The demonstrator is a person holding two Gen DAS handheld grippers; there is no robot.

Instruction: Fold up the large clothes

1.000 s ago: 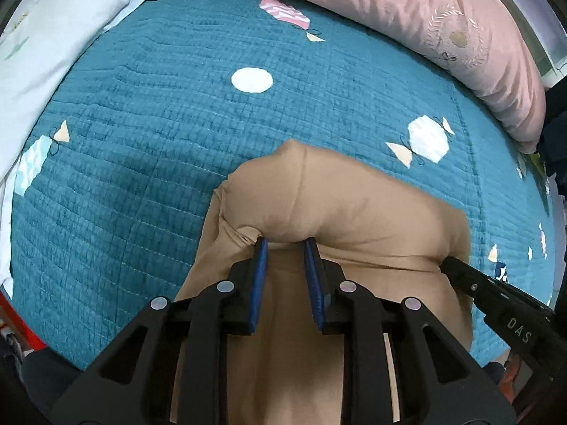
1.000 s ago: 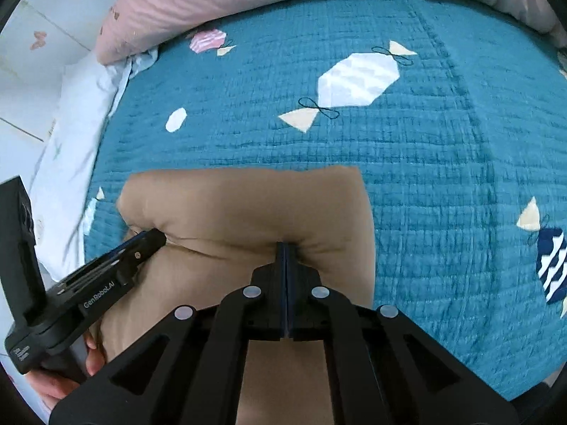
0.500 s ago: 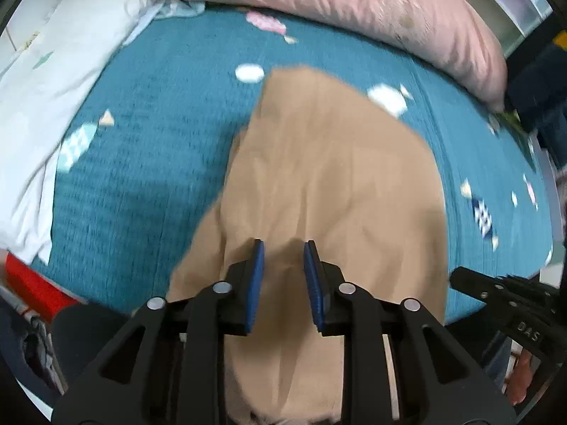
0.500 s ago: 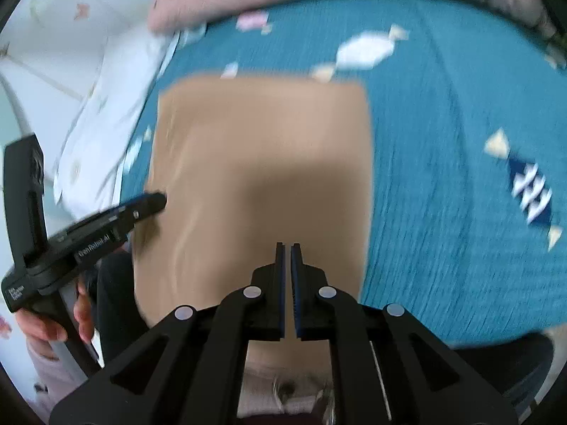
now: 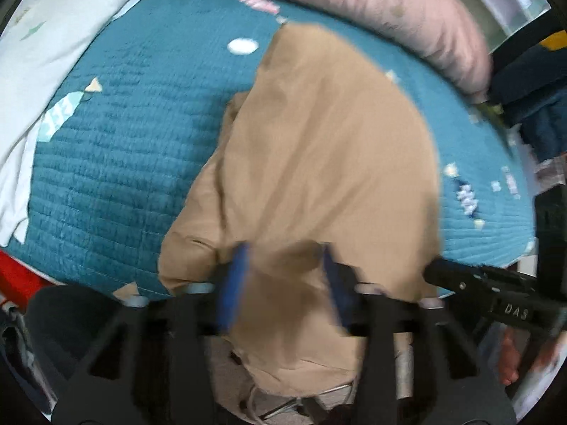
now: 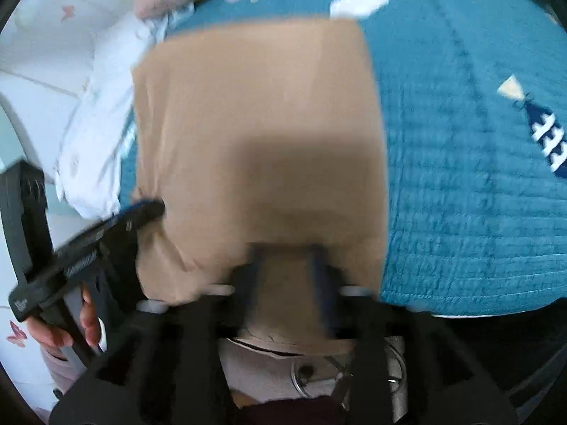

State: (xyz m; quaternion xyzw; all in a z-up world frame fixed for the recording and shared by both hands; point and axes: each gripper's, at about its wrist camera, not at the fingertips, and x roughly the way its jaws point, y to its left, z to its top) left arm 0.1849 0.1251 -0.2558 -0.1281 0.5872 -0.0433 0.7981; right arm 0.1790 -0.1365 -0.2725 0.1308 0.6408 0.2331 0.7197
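Observation:
A tan garment point(image 5: 319, 163) lies stretched out on the teal quilted bedspread point(image 5: 117, 134), its near end hanging over the bed's front edge. My left gripper point(image 5: 283, 265) is open, its blue-padded fingers point(image 5: 234, 276) apart over the near end. In the right wrist view the tan garment point(image 6: 255, 134) is a flat rectangle. My right gripper point(image 6: 283, 262) is open over its near edge. Both views are motion-blurred. The left gripper shows at the left of the right wrist view point(image 6: 141, 212), the right gripper at the right of the left wrist view point(image 5: 460, 279).
A pink duvet point(image 5: 372, 10) lies along the far side of the bed. White bedding point(image 5: 39, 53) is at the left. Dark blue items point(image 5: 531, 95) stand at the far right. The person's hand point(image 6: 71, 329) holds the left gripper's handle beside the bed.
The garment was pulled from a short folded bundle toward the bed's near edge and stretched long. Both grippers opened wider, the right one from shut, and let go of the fabric.

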